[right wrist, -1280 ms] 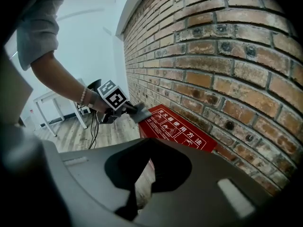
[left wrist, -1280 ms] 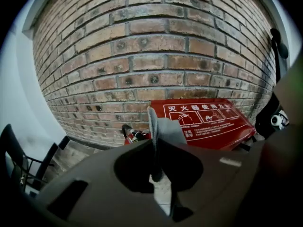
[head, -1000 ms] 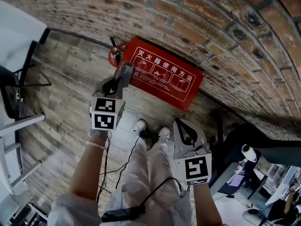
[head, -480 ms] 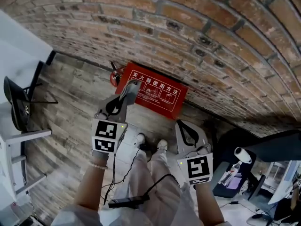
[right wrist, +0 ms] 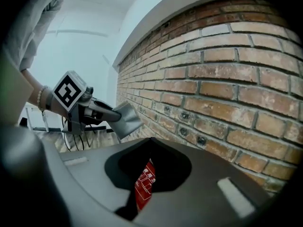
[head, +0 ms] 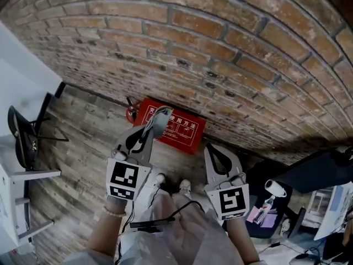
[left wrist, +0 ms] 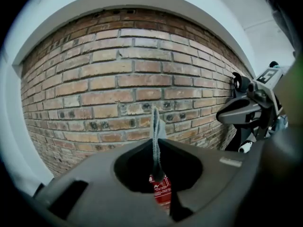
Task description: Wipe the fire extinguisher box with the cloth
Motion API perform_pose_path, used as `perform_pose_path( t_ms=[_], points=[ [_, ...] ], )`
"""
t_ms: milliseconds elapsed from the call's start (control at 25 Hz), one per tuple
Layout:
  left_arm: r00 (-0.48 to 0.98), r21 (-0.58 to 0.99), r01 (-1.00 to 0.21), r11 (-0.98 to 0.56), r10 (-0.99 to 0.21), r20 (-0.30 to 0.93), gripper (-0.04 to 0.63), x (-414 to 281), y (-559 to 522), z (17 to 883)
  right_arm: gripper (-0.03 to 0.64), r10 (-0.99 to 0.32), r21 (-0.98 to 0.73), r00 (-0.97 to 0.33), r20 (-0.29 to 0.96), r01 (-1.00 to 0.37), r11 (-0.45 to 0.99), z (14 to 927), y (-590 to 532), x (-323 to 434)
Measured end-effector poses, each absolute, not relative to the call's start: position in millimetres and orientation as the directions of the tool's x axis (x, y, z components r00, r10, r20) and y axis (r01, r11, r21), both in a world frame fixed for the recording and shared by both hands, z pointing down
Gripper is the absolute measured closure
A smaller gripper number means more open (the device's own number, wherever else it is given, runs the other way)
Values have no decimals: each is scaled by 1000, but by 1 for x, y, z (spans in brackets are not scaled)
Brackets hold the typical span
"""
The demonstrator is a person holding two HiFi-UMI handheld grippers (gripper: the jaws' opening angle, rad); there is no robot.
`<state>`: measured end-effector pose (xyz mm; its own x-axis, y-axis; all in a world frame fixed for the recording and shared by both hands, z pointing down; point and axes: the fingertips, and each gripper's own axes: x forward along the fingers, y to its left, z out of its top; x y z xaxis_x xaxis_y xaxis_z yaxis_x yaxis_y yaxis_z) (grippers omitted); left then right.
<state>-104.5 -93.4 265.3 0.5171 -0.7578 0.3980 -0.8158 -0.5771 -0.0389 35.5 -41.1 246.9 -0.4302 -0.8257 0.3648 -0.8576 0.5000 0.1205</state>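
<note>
The red fire extinguisher box (head: 175,128) with white print stands on the wooden floor against the brick wall; a strip of it shows between the jaws in the left gripper view (left wrist: 161,195) and the right gripper view (right wrist: 143,186). My left gripper (head: 155,120) is shut on a grey cloth (head: 160,120), held in the air above the box's left part. The cloth (left wrist: 155,134) sticks up from the shut jaws, and it shows from the side (right wrist: 125,118). My right gripper (head: 212,148) hangs to the right of the box, jaws together, nothing in them.
The brick wall (head: 220,54) rises behind the box. A red extinguisher (head: 131,112) stands at the box's left end. A black chair (head: 25,134) and white furniture are at the left; a dark desk (head: 309,173) and a bottle (head: 271,193) at the right. Cables lie by my feet.
The head view has tilted up, so more wall shows and the box looks smaller and farther. Both grippers have risen with it; the left still holds the cloth.
</note>
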Motion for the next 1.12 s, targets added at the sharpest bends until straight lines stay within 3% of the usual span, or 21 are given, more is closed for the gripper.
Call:
perform_pose_path(
  t_ms=[720, 1120],
  points=[
    [581, -113, -765, -634, -755, 304, 586, -76, -66, 174, 606, -856, 191, -451, 252, -844, 501, 167, -42, 47],
    [610, -60, -763, -644, -747, 263, 586, -66, -57, 160, 606, -841, 184, -494, 220, -826, 533, 148, -41, 36]
  ],
)
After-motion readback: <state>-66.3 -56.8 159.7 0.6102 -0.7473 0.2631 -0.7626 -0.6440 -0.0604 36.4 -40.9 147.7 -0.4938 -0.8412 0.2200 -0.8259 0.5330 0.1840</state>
